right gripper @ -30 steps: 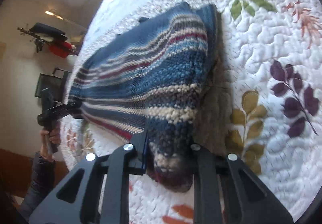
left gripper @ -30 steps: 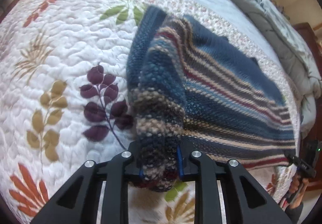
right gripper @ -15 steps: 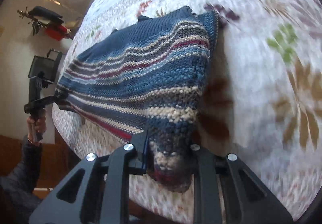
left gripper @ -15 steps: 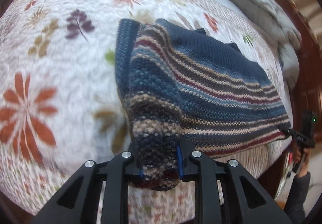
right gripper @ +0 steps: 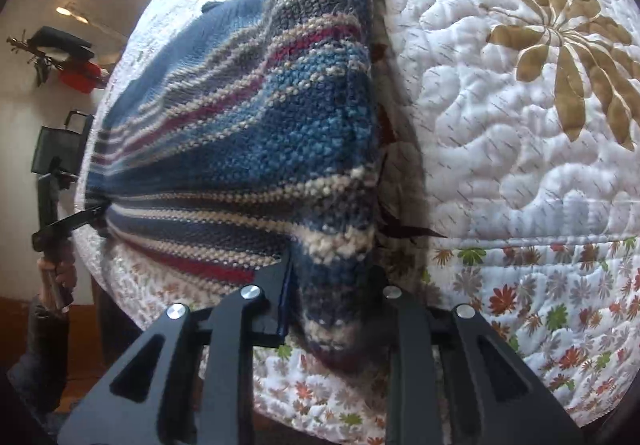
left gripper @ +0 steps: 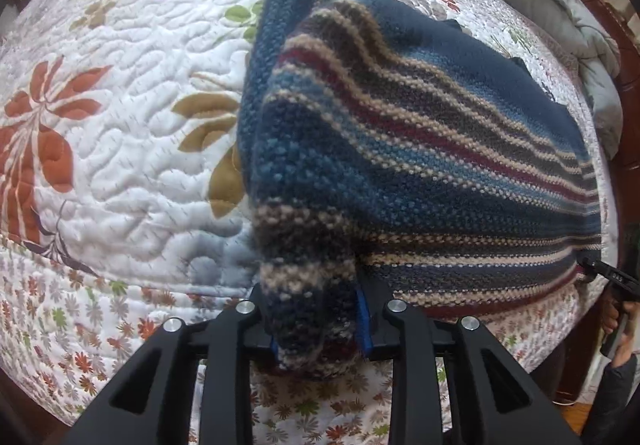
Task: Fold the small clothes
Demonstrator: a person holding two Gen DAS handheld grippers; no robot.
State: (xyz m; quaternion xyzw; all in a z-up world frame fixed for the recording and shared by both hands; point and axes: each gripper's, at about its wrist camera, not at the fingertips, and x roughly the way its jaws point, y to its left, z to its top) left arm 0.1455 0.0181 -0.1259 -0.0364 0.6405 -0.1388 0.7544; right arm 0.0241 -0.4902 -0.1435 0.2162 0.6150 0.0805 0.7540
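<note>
The left hand-held gripper point(left gripper: 318, 319) is clamped on a bunched corner of a striped knit sweater point(left gripper: 420, 149), its two black fingers pressed against the wool on either side. The right hand-held gripper point(right gripper: 332, 309) pinches the opposite corner the same way. The sweater, in navy, blue, tan and maroon bands, stretches between them over the near edge of a bed covered by a white quilt point(left gripper: 120, 149) with leaf and flower prints.

Only the left wrist view shows a rumpled grey comforter point(left gripper: 560, 5) along the far side of the bed and a dark wooden bed frame point(left gripper: 624, 57) at the right. Only the right wrist view shows a pale wall with a lit lamp point(right gripper: 72, 11) and a red-and-black object point(right gripper: 76, 73) mounted beside it, too small to identify.

Each view catches the other gripper at the frame edge, gripped in a bare hand point(right gripper: 60, 277), largely cut off. The pinched corners bulge over the fingertips, hiding the pads. The sweater's neckline and sleeves are hard to make out.
</note>
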